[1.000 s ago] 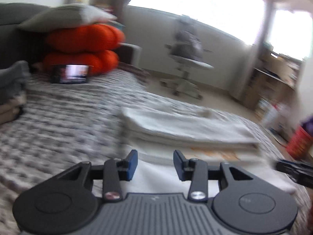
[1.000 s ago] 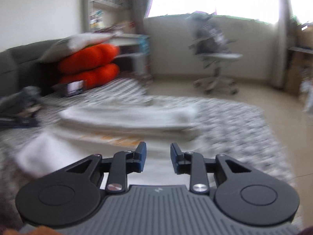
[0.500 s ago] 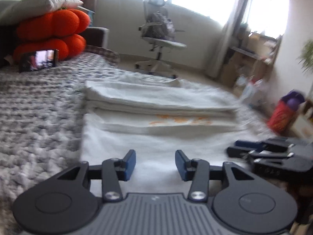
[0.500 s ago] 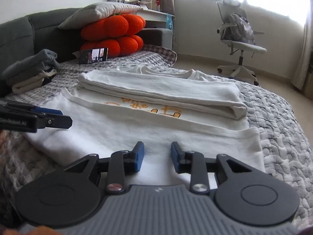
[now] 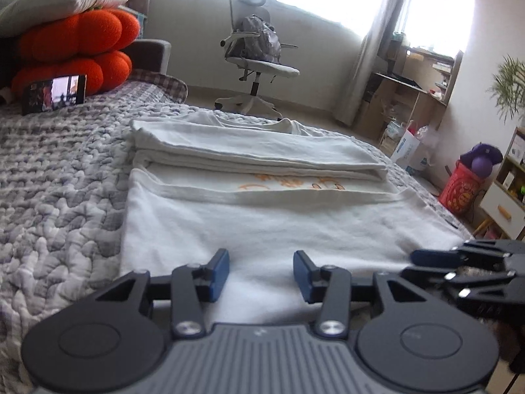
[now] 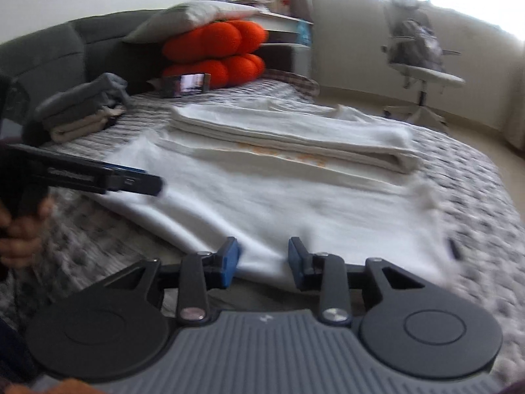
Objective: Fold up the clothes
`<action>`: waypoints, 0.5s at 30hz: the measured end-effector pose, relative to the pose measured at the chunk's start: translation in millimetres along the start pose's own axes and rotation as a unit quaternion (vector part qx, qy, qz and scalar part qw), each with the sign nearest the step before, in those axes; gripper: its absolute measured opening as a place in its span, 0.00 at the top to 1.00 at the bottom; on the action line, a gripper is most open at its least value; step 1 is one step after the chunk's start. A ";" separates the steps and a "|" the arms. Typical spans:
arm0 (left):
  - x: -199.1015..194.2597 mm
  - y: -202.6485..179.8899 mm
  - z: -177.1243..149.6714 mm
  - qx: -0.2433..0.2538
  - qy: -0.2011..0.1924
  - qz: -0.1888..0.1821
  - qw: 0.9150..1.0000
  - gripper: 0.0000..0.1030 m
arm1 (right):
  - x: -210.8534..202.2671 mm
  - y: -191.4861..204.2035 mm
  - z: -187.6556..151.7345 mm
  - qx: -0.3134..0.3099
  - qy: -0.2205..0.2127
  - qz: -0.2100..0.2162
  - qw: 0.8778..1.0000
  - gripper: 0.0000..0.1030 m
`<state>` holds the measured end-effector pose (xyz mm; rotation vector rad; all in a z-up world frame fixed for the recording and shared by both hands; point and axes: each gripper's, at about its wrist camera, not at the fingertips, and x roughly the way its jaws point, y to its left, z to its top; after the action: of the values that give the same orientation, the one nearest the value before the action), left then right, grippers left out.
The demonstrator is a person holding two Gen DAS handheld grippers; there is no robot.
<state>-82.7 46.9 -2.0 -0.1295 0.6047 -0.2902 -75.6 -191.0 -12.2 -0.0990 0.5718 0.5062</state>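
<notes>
- My left gripper [image 5: 261, 271] hangs low over the near hem of the white cotton T-shirt with an orange print [image 5: 262, 226], blue-padded fingers [image 5: 219, 274] apart, nothing between them; the pads do not press on the cloth.
- My right gripper [image 6: 262, 264] sits at the same near hem, further along it; its fingers [image 6: 229, 262] have just been closing a little, yet they stand apart with only the hem edge showing in the gap, not pinched.
- In the left view the right gripper [image 5: 459, 269] shows at the shirt's near right corner; in the right view the left gripper [image 6: 98, 177] reaches over the near left corner.
- The shirt lies flat on the grey-and-white quilted bed cover [image 5: 59, 177]. Its far part is already folded back into a thick band [image 5: 256, 152] running left to right.
- The shirt's long axis runs across my view, side to side; the collar end lies far from me, the hem toward me.
- Open quilt lies left of the shirt; the bed's edge falls away close on the right.
- A stack of folded grey and cream clothes [image 6: 82, 108] sits well apart at the far left, orange round cushions [image 5: 75, 52] and a small propped phone [image 5: 54, 93] beyond it.
- A white office chair [image 5: 256, 62] stands on the floor past the bed.
</notes>
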 end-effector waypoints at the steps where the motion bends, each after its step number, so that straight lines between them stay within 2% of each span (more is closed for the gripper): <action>1: -0.4 -0.4 -0.7 0.005 -0.001 0.001 1.000 0.57 | -4.2 -6.0 -2.0 0.007 0.000 -0.001 1.000 0.67; 4: -3.2 3.9 -0.7 0.004 -0.002 -0.001 1.000 0.57 | -17.9 -25.0 -6.5 0.022 -0.003 -0.033 0.999 0.73; 6: -7.3 8.5 -1.4 -0.003 -0.001 -0.005 1.000 0.57 | -26.0 -38.5 -10.7 0.042 -0.005 -0.053 0.998 0.72; 9: -13.6 15.6 -3.8 -0.011 -0.002 -0.013 1.000 0.57 | -34.6 -58.2 -15.1 0.077 -0.009 -0.046 0.996 0.73; 11: -17.6 20.1 -4.9 -0.016 -0.003 -0.016 1.000 0.57 | -36.4 -59.3 -16.8 0.080 -0.010 -0.047 0.996 0.78; 15: -21.9 24.4 -5.1 -0.022 -0.002 -0.020 1.000 0.57 | -37.9 -57.6 -19.0 0.080 -0.012 -0.055 0.995 0.78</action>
<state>-97.2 76.6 0.7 -0.1843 0.6059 -0.3150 -84.4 -262.1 -10.4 0.0291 0.5775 0.3531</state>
